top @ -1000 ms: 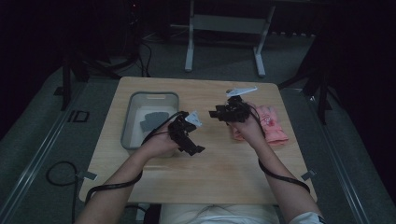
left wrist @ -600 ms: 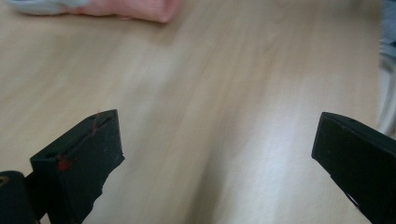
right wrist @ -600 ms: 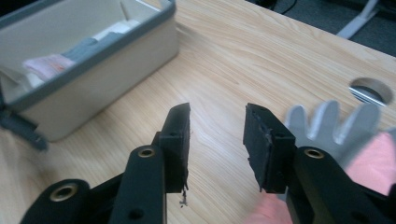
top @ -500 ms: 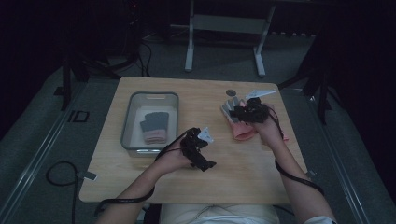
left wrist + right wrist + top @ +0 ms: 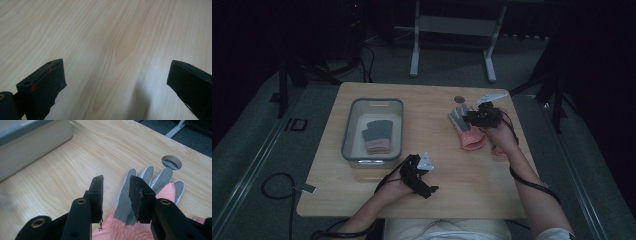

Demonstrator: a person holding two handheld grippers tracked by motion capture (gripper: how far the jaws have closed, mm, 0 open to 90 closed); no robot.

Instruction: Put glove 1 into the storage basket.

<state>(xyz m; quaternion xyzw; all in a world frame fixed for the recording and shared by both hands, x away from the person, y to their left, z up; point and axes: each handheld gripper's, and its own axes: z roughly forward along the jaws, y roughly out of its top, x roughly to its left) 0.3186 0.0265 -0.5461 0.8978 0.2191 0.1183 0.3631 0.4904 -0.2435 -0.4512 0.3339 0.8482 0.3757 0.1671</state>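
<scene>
A pink glove with grey fingers lies flat on the wooden table at the right. My right gripper hovers just over it. Its jaws have just been closing but still stand apart, with the glove's grey thumb edge between them and no pad pressing on it. A second grey and pink glove lies inside the clear bin at the left. My left gripper is low over bare wood near the front edge, with its jaws wide open and holding nothing.
A round cable hole sits in the table just beyond the glove's fingers. The bin's wall rises at the left of the right gripper view. More pink fabric shows beside the right hand.
My left gripper has come away from the bin, toward the front edge and lower, uncovering the glove inside. My right gripper has shifted slightly right over the pink glove, and its jaws have narrowed.
</scene>
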